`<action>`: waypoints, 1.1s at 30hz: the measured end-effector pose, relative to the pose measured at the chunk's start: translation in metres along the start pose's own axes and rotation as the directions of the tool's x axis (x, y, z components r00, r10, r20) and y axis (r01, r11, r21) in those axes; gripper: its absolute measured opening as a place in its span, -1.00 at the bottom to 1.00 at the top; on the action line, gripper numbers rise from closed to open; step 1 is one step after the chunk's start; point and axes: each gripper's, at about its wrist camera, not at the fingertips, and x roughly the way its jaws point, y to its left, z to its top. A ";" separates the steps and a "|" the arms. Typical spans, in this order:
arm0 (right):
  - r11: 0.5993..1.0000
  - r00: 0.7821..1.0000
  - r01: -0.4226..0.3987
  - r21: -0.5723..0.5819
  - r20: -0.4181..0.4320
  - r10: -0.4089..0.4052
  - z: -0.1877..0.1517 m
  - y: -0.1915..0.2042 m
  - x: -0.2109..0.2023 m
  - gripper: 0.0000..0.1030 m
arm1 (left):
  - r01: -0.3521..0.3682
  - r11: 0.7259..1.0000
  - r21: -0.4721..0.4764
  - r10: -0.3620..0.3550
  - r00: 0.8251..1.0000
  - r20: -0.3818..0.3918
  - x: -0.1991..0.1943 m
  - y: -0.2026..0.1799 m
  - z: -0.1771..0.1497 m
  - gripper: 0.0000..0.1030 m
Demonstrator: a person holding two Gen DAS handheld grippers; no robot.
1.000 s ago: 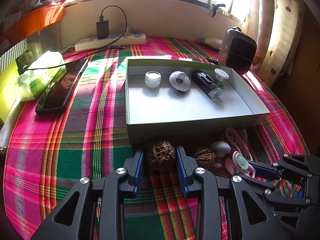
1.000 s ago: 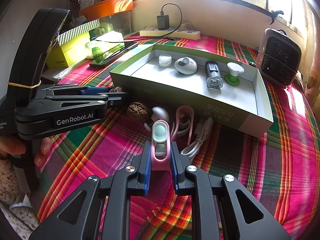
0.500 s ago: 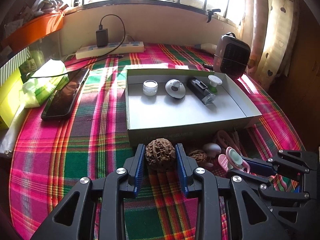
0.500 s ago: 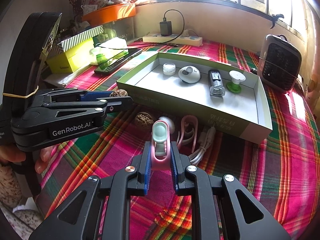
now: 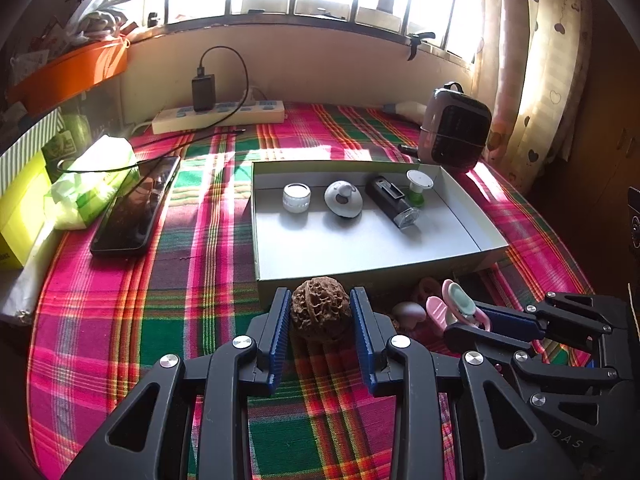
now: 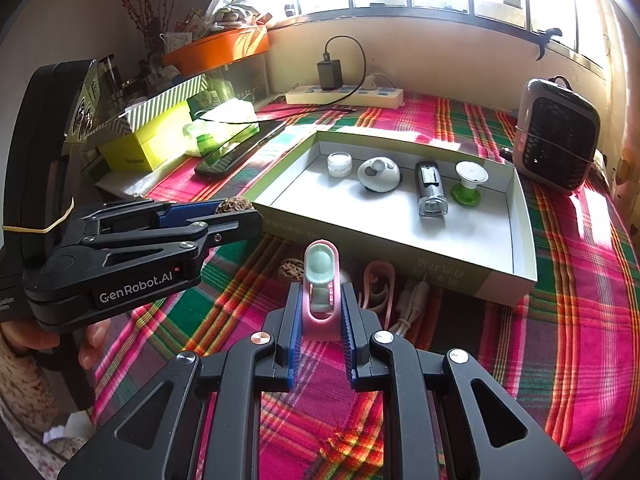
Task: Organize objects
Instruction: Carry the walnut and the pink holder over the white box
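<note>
My left gripper [image 5: 320, 312] is shut on a brown wrinkled walnut [image 5: 320, 311], held above the plaid cloth just before the near wall of the open box [image 5: 360, 276]. From the right wrist view the same walnut [image 6: 234, 204] peeks past the left gripper [image 6: 236, 216]. My right gripper [image 6: 320, 304] is shut on a pink clip with a mint pad [image 6: 320, 280], which also shows in the left view [image 5: 460, 308]. Inside the box [image 6: 516, 236] stand a small white jar [image 6: 340, 164], a grey dome [image 6: 378, 174], a black device [image 6: 430, 188] and a green-based knob [image 6: 470, 180].
On the cloth by the box lie a second walnut [image 6: 291, 270], a pink ear hook [image 6: 378, 284] and a white cable [image 6: 412, 304]. A phone [image 5: 132, 208], tissue pack [image 5: 92, 180] and yellow box [image 5: 18, 204] sit left; power strip [image 5: 218, 116] and small heater [image 5: 454, 128] behind.
The left gripper has risen with the walnut off the cloth, up to the box's near wall. The right gripper has lifted a little with the pink clip.
</note>
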 end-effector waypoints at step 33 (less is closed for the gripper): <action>0.994 0.998 0.066 0.086 -0.021 -0.065 0.059 -0.042 0.050 -0.64 | -0.005 1.000 0.020 0.006 0.999 -0.036 0.050 0.007 0.044 -0.45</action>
